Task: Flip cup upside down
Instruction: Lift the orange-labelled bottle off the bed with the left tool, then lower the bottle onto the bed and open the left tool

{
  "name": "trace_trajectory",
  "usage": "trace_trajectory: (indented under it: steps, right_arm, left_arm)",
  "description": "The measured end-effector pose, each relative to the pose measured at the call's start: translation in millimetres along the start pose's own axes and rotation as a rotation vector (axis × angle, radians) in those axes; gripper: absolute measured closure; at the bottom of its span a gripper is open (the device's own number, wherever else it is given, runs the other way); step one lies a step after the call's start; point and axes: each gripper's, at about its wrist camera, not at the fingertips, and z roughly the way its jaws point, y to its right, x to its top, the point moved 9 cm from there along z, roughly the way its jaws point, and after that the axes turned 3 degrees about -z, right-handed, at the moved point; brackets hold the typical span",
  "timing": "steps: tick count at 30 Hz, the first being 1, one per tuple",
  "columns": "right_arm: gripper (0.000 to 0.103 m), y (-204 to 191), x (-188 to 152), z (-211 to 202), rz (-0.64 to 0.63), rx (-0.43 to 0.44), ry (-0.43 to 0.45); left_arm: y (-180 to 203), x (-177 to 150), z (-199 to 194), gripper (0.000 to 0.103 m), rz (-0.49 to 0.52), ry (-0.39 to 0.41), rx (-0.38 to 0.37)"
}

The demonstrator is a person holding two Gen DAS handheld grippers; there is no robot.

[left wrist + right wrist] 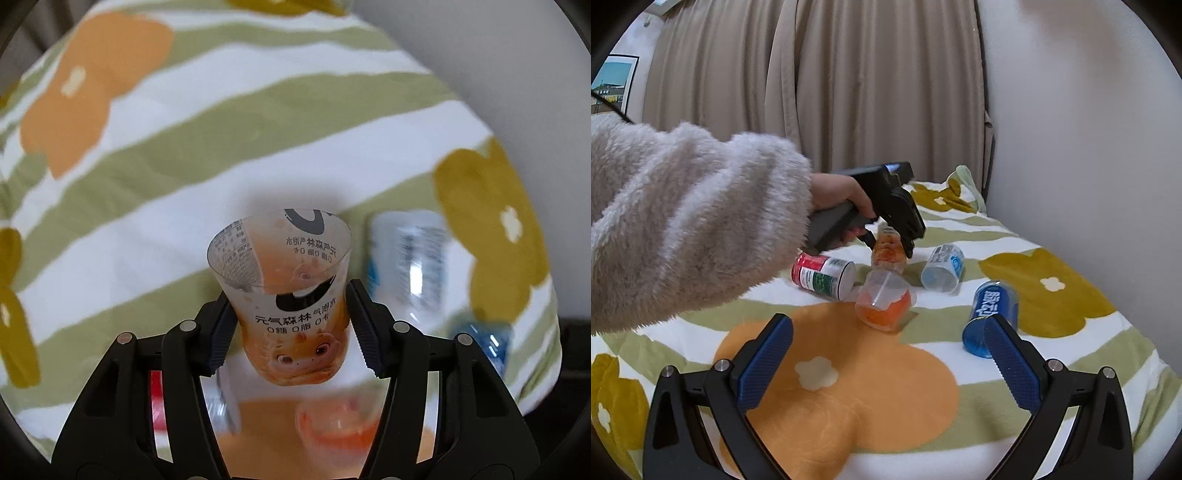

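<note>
The left tongs (293,332) are clamped on an orange printed plastic cup (291,295), one ribbed pad on each side of its lower body. The cup is held off the bed (155,177), its open mouth pointing away from the wrist camera toward the flowered blanket. From the right wrist view, a hand (834,195) in a fluffy sleeve (683,218) grips the left tool's handle above the bed. The right tongs (886,362) hang wide apart, gripping nothing. On the blanket lie a red-and-white cup (823,275), another orange cup (884,302), a pale blue one (942,267), seemingly on its side, and a dark blue one (991,314).
</note>
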Motion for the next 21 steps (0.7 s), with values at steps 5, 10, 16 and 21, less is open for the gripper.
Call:
trace_trajectory:
  steps: [5, 10, 16, 21]
  right_arm:
    - [0.0, 3, 17, -33, 0.029, -0.022, 0.048]
    - [0.0, -3, 29, -70, 0.037, -0.037, 0.088]
    - [0.0, -14, 27, -104, 0.037, -0.055, 0.097]
    - [0.0, -13, 13, -125, 0.036, -0.095, 0.072]
  left_arm:
    - [12, -29, -80, 0.049, 0.128, 0.062, -0.018]
    - [21, -94, -135, 0.049, 0.319, -0.01, 0.038]
    - [22, -206, -114, 0.049, 0.536, -0.228, 0.142]
    - [34, -263, -63, 0.049, 0.716, -0.33, 0.229]
